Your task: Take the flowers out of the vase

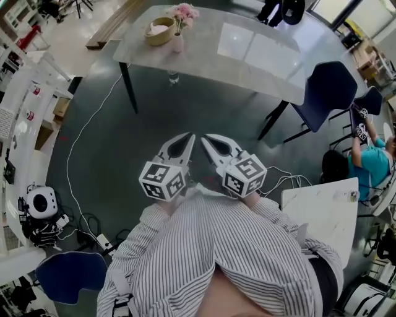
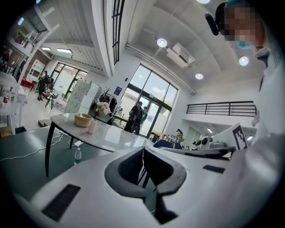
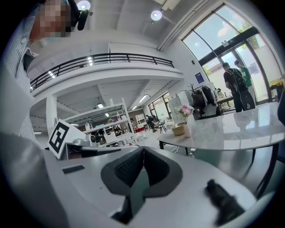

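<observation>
On table (image 1: 247, 59): flowers (image 1: 184, 12) in vase (image 1: 177, 42); L gripper (image 1: 189, 138), R gripper (image 1: 206, 138) closed.

The tabletop (image 1: 247, 49) is glossy, pale and marble-like, mirroring the lights. The vase (image 1: 177, 43) looks smooth and ceramic, and the bowl (image 1: 159, 31) looks tan and matt. The left tool (image 1: 187, 137) and right tool (image 1: 206, 138) have matt white plastic shells with dark ribbed pads (image 3: 128, 168). The shirt (image 1: 235, 247) is striped cloth. The floor (image 1: 142, 136) is smooth, with a dull sheen.
</observation>
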